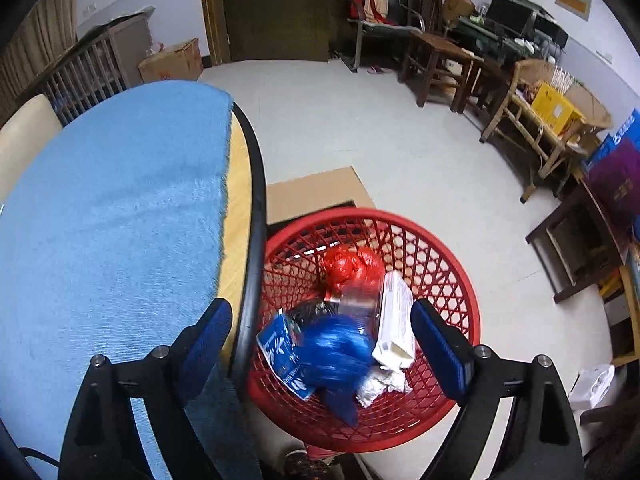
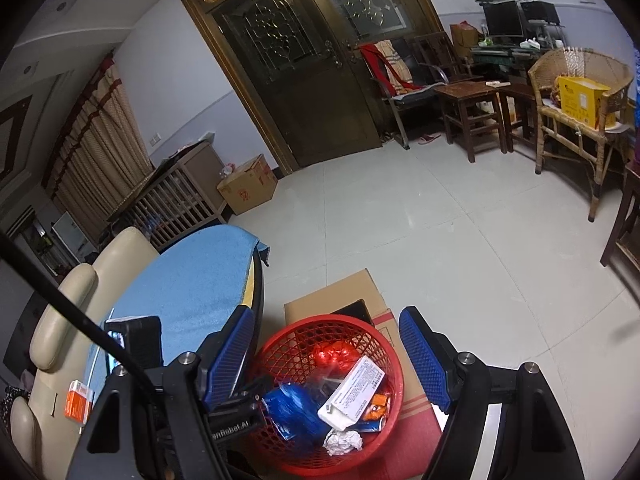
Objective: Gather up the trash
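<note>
A red mesh basket (image 1: 460,264) stands on the floor beside the round table. It holds a blue plastic bag (image 1: 336,348), blurred in this view, a red bag (image 1: 352,266), a white carton (image 1: 394,320), a blue packet (image 1: 280,344) and crumpled paper (image 1: 380,386). My left gripper (image 1: 320,308) hangs open right above this heap, its pads apart from everything. In the right wrist view my right gripper (image 2: 326,314) is open and empty over the same basket (image 2: 384,340), with the blue bag (image 2: 296,408) and the carton (image 2: 354,390) below it.
The table's blue cloth (image 1: 120,220) and black rim lie just left of the basket. A cardboard box (image 2: 332,296) sits behind and under the basket. An orange packet (image 2: 78,400) rests on a cream chair (image 2: 60,320). Wooden stools (image 2: 472,108) and a rattan chair (image 2: 580,80) line the far right.
</note>
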